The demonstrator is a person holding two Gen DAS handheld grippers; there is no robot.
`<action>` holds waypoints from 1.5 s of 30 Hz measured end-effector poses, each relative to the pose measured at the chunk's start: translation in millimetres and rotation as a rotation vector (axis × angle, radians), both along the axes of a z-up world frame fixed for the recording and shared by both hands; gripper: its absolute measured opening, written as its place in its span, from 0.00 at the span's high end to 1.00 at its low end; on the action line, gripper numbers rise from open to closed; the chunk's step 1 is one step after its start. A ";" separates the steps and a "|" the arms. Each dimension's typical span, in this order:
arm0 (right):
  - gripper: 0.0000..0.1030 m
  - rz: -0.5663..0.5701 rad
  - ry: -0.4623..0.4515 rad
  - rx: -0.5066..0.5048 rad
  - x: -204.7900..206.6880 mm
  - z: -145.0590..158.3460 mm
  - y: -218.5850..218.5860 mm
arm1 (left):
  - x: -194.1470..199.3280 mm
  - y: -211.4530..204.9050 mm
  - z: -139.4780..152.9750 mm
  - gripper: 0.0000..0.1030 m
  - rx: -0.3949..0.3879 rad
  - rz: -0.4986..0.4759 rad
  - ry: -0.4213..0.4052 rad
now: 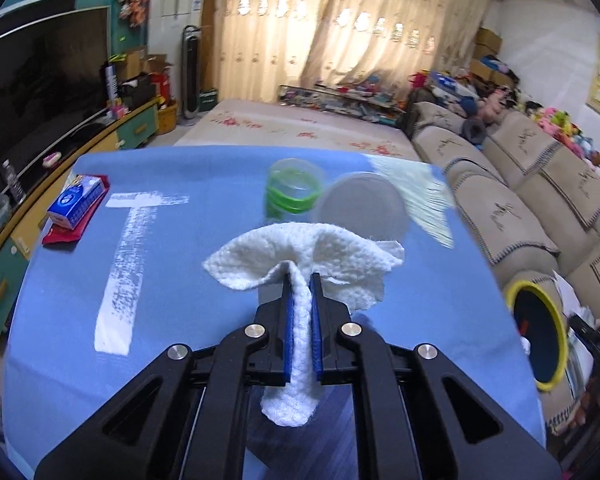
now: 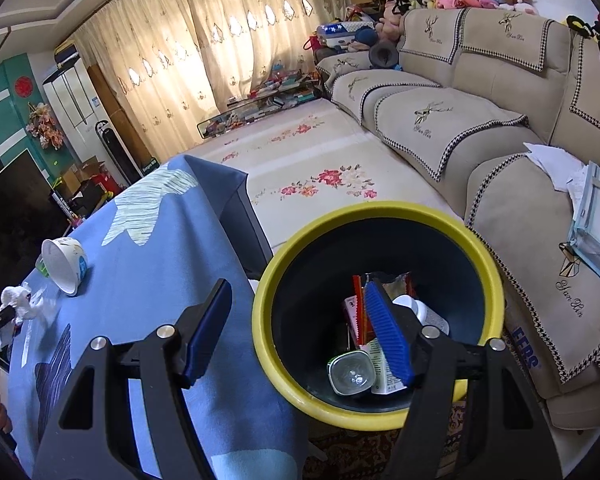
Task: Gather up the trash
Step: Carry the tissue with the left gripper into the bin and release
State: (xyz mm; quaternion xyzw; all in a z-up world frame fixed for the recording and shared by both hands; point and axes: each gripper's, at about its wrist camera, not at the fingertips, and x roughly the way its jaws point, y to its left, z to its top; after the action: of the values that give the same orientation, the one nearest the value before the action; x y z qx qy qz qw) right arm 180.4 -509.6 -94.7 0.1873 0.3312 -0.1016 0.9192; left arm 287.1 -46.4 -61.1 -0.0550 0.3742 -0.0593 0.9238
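Your left gripper point(image 1: 302, 280) pinches a crumpled white tissue point(image 1: 300, 264) between its blue pads point(image 1: 288, 320), jaws nearly together with only the wad's thickness between them; the tissue hangs clear of the blue tablecloth point(image 1: 180, 320), held at its middle so both ends flop free for the carry; the yellow-rimmed bin point(image 1: 538, 336) waits at three o'clock off the table's edge, close enough to drop into. Your right gripper point(image 2: 300, 332) hovers over that bin point(image 2: 376, 216), jaws about half apart and holding nothing, wrappers and a carton already lying inside. A tipped white cup point(image 1: 362, 208) and green-banded clear cup point(image 1: 294, 192) remain at twelve o'clock; a blue carton point(image 1: 76, 200) on a red packet point(image 1: 66, 236) at ten.
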 end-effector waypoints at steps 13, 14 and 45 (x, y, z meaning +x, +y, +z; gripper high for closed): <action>0.36 -0.064 -0.048 -0.027 -44.3 14.1 -33.5 | -59.4 -129.9 38.5 0.93 -0.020 -0.305 -0.025; 0.36 -0.073 -0.052 -0.024 -49.5 14.0 -40.9 | -59.2 -138.6 41.5 0.93 -0.018 -0.322 -0.028; 0.32 -0.190 -0.015 0.077 -98.0 -26.4 -134.7 | -26.0 -411.3 -37.5 0.65 0.076 -0.624 0.175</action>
State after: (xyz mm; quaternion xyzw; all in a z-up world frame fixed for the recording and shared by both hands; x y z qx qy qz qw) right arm 82.4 -644.3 -121.1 0.2538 0.3087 -0.1740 0.9000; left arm 261.1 -457.7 -98.5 0.0918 0.4529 -0.3207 0.8268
